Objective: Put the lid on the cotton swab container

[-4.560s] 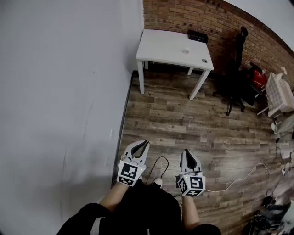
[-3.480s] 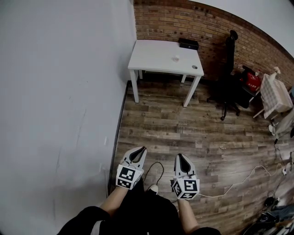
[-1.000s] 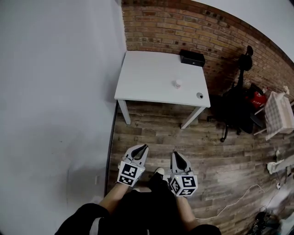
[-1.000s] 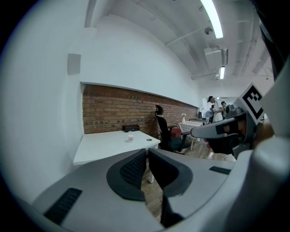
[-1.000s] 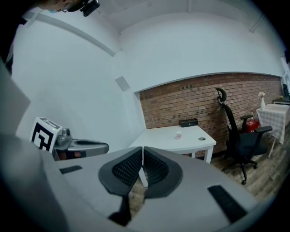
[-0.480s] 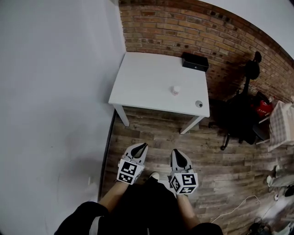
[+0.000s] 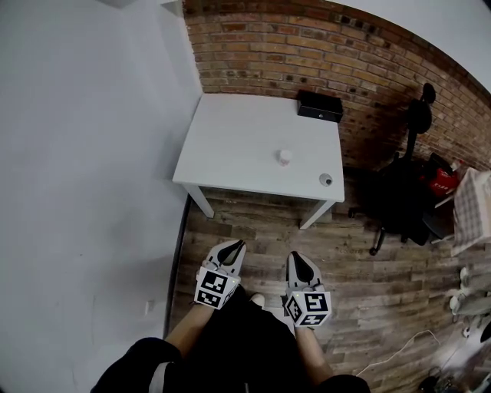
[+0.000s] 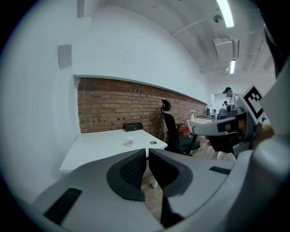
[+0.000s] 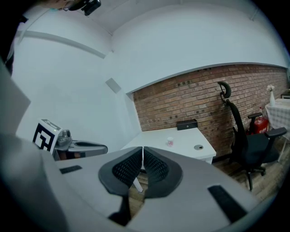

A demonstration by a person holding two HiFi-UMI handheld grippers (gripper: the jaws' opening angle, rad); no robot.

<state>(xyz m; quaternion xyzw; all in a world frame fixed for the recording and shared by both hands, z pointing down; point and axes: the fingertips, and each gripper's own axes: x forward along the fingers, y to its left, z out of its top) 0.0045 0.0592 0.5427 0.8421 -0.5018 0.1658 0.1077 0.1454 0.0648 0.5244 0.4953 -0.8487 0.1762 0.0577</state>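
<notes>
While the cotton swab container [image 7: 285, 156] stands on the white tabletop [image 7: 230, 146], well ahead of the left hand-held gripper [image 7: 236, 246], what appears to be its lid [image 7: 326, 179] lies apart, ahead of the right hand-held gripper [image 7: 298, 259]. Both are clenched on nothing; every step of the task seemingly remains.

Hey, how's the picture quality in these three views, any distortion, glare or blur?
Head view: strong fisheye curves the brick wall; white table evenly lit. Left gripper view: ceiling light blows out. Right gripper view: dark corners, right tool fills the foreground.
</notes>
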